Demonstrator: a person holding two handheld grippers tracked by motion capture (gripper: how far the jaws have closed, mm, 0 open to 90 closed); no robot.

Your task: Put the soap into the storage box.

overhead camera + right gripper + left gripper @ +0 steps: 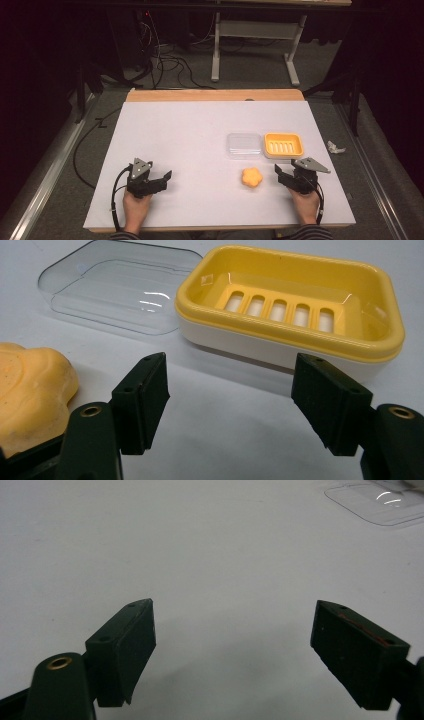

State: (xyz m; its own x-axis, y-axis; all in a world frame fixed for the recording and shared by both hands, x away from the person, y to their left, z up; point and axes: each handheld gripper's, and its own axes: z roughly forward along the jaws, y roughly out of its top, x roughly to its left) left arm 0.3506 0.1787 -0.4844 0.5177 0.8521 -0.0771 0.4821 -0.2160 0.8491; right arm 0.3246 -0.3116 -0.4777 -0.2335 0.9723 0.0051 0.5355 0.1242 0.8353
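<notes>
An orange flower-shaped soap point(252, 177) lies on the white table, right of centre; in the right gripper view the soap point(30, 392) sits at the left, outside the jaws. Behind it stands a yellow soap dish point(283, 144) point(295, 305) with a slotted insert. A clear plastic lid point(244, 145) point(122, 290) point(372, 502) lies upturned just left of the dish. My right gripper point(281, 175) point(230, 405) rests on the table right of the soap, open and empty. My left gripper point(162, 181) point(232, 650) rests at the front left, open, with bare table between its jaws.
The white table point(175, 130) has a wooden strip along its far edge. A crumpled white scrap point(335, 147) lies on the floor to the right. Cables and a grey desk frame point(252, 37) stand on the floor beyond the table.
</notes>
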